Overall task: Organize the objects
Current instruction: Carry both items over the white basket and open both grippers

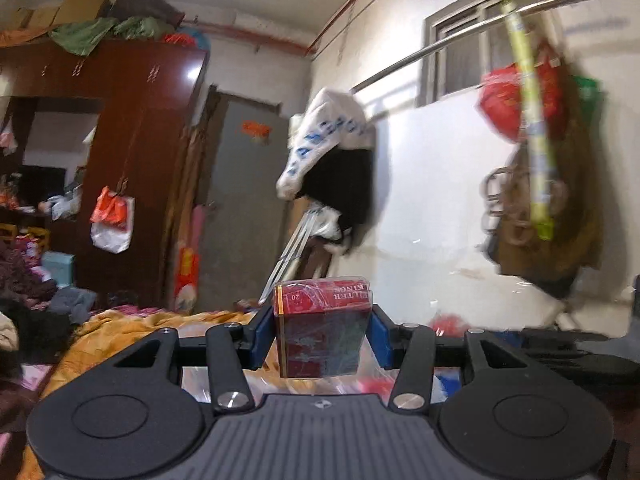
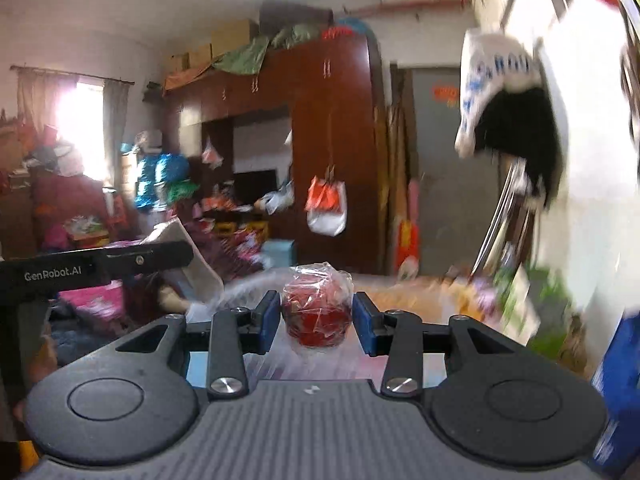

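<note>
My left gripper (image 1: 322, 330) is shut on a red cigarette pack (image 1: 323, 326) in clear wrap. The pack stands upright between the blue pads and is held in the air above an orange bedspread (image 1: 132, 332). My right gripper (image 2: 316, 320) is shut on a round red object in crinkled clear plastic (image 2: 317, 308), also held in the air. The body of the left gripper (image 2: 96, 270) shows at the left of the right wrist view.
A dark red wardrobe (image 1: 132, 152) with bags hanging on it stands ahead, beside a grey door (image 1: 244, 208). A white wall (image 1: 432, 200) carries a metal rail and hung clothes and bags. Piles of clothes and boxes fill the room's left side (image 2: 80, 208).
</note>
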`<state>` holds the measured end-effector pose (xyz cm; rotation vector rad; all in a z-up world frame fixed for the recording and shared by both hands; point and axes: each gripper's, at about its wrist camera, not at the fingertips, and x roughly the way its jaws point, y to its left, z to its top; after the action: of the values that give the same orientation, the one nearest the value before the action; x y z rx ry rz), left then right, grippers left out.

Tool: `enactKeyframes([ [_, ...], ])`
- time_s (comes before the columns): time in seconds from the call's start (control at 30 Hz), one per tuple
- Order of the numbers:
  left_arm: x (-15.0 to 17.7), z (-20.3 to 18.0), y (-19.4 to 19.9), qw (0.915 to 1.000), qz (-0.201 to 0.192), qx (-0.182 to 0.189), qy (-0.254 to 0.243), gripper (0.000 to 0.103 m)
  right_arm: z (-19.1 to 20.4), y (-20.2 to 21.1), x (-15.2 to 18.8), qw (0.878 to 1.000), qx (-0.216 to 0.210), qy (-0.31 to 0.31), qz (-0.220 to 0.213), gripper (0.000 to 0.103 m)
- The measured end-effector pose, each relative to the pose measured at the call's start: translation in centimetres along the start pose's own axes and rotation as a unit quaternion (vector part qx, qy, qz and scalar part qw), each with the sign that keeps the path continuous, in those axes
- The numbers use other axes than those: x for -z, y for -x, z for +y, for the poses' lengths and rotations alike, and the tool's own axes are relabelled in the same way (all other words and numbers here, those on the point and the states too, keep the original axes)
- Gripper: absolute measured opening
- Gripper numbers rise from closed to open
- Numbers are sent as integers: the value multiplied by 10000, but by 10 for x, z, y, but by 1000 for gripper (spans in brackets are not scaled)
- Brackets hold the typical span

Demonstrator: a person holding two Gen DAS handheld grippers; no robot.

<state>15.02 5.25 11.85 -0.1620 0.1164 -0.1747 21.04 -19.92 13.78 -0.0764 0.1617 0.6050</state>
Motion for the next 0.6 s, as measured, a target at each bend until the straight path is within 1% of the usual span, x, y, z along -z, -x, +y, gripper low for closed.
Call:
enactKeyframes([
  [0.07,-16,5,-29,9995,249,-201,36,53,-9,-34,-18,9998,120,2,132,44],
  [0.1,-20,10,-45,9985,472,-255,140,53,-14,-50,-22,9994,207,-65,252,44],
  [0.13,-23,17,-62,9970,687,-239,279,53,-19,-66,-23,9990,228,-112,376,44],
  [0.17,-23,22,-73,9960,776,-296,336,53,-22,-84,-23,9980,279,-93,555,44],
  [0.2,-21,23,-81,9950,854,-437,294,53,-23,-93,-20,9971,340,-58,673,44],
  [0.23,-18,24,-88,9938,921,-571,235,53,-23,-102,-17,9965,378,14,742,44],
  [0.27,-15,25,-94,9932,960,-629,184,53,-22,-112,-13,9958,413,95,809,44],
  [0.37,-7,30,-107,9912,1015,-836,164,53,-23,-123,-1,9948,402,123,927,44],
  [0.43,-4,34,-113,9908,1029,-863,159,54,-24,-128,5,9948,391,133,930,44],
  [0.47,-3,36,-115,9908,1048,-842,142,57,-24,-130,8,9947,374,143,949,46],
  [0.5,-2,38,-117,9908,1075,-807,131,71,-25,-126,11,9944,357,148,988,51],
  [0.53,-1,40,-117,9910,1089,-762,123,87,-24,-122,13,9944,356,165,979,69],
  [0.57,0,41,-115,9916,1059,-742,102,89,-23,-117,15,9955,386,193,838,87],
  [0.6,2,40,-114,9922,981,-761,66,89,-24,-109,12,9964,392,216,718,93],
])
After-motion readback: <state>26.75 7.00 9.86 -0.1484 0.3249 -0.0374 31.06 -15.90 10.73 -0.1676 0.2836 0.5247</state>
